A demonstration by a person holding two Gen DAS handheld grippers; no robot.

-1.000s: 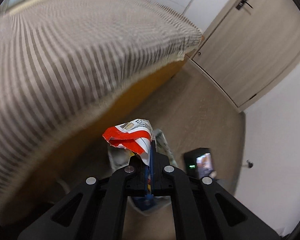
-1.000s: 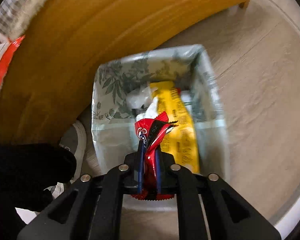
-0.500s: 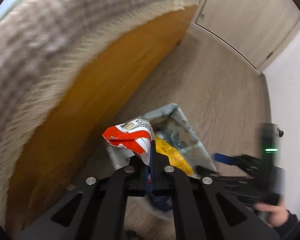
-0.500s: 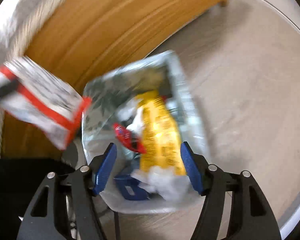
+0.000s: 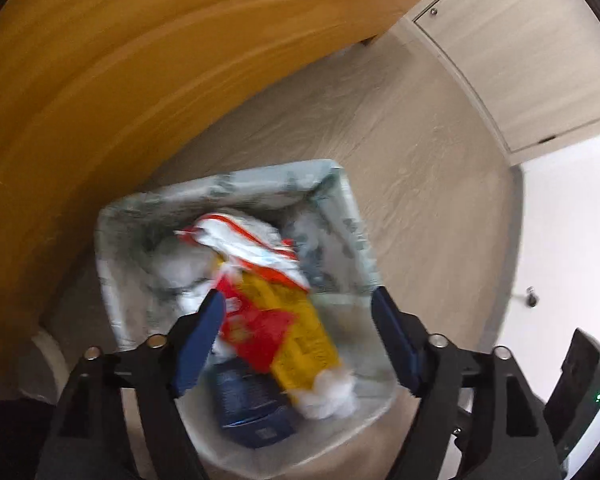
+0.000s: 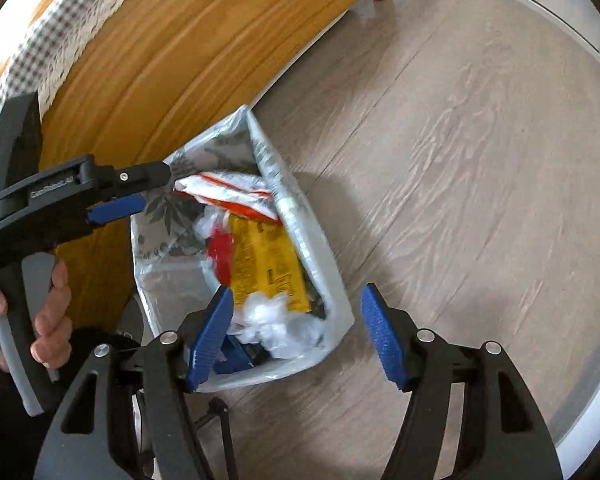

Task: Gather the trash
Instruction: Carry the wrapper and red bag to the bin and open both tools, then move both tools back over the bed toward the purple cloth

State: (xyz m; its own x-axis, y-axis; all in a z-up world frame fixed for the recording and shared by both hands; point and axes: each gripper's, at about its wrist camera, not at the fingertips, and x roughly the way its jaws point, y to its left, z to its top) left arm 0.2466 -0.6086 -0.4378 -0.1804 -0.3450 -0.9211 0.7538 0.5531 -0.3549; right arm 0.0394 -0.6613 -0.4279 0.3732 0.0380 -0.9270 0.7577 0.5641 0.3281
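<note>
Left gripper points down over the trash bin, jaws opening, nothing pressed between the blue pads. Bin has a leaf-print liner and sits on the wood floor beside the bed frame. Inside: white-and-red wrapper on top, blurred; yellow bag, red packet, crumpled white tissue, dark blue pack.

Black left gripper, blue pads, silver screws
</note>
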